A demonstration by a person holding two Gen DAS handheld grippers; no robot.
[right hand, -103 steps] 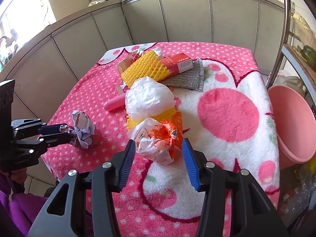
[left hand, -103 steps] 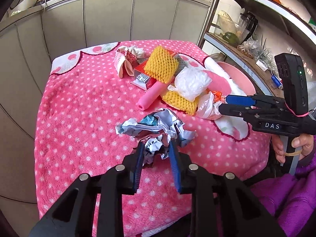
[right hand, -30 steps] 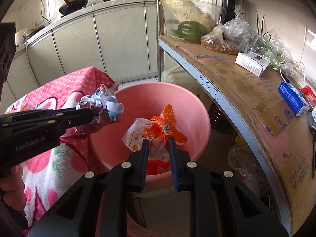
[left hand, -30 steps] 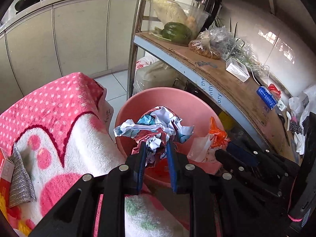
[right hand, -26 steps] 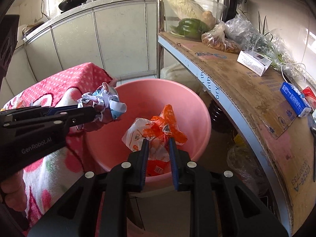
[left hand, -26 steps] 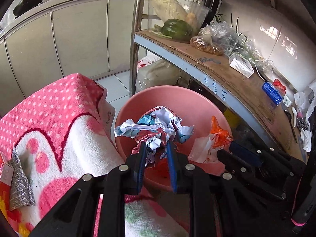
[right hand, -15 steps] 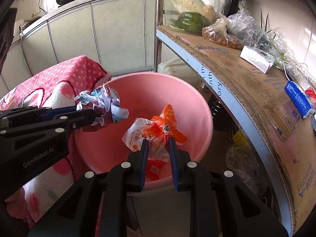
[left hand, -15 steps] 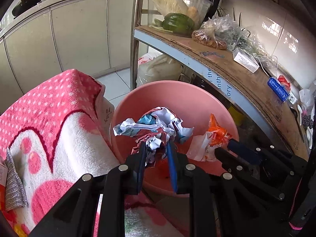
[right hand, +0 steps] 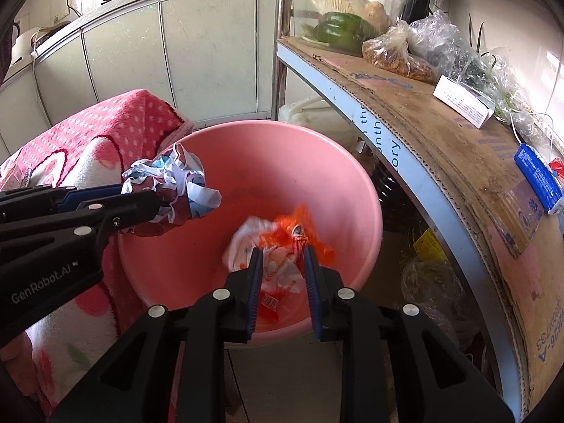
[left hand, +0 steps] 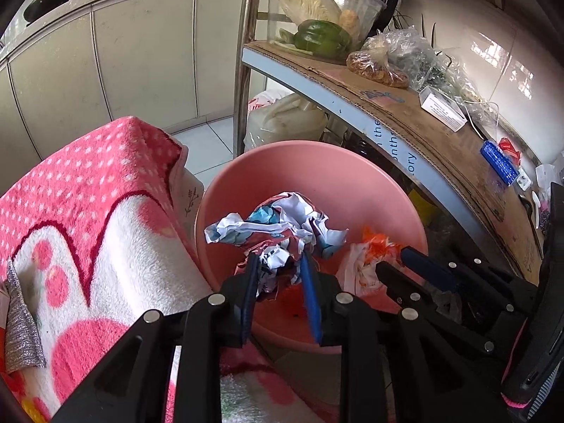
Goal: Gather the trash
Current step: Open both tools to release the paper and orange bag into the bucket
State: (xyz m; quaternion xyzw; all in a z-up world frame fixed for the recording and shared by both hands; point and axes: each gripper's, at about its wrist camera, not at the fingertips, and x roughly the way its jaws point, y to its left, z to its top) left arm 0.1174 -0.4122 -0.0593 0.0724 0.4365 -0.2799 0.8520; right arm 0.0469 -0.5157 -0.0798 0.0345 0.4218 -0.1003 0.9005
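Note:
A pink plastic basin (left hand: 317, 172) (right hand: 282, 162) stands on the floor between the pink blanket (left hand: 88, 190) and a metal shelf. My left gripper (left hand: 277, 264) (right hand: 148, 194) hangs over the basin's near-left rim. Its jaws are opening, and a crumpled printed paper ball (left hand: 278, 225) (right hand: 176, 183) still sits loosely between them. My right gripper (right hand: 281, 257) (left hand: 398, 261) is over the basin too, jaws opening. A white and orange plastic wrapper (right hand: 278, 239) (left hand: 366, 257) is blurred between its fingers, slipping down into the basin.
The shelf board (right hand: 440, 134), lined with cardboard, runs along the right and carries a bowl of vegetables (left hand: 317, 17), bags and small boxes. A silver scouring cloth (left hand: 19, 331) lies on the blanket at left. White cabinets (left hand: 141, 53) stand behind, with tiled floor below.
Both grippers came from the table and sank a little over the basin. Both pairs of jaws have widened. The wrapper has started sliding down out of the right jaws.

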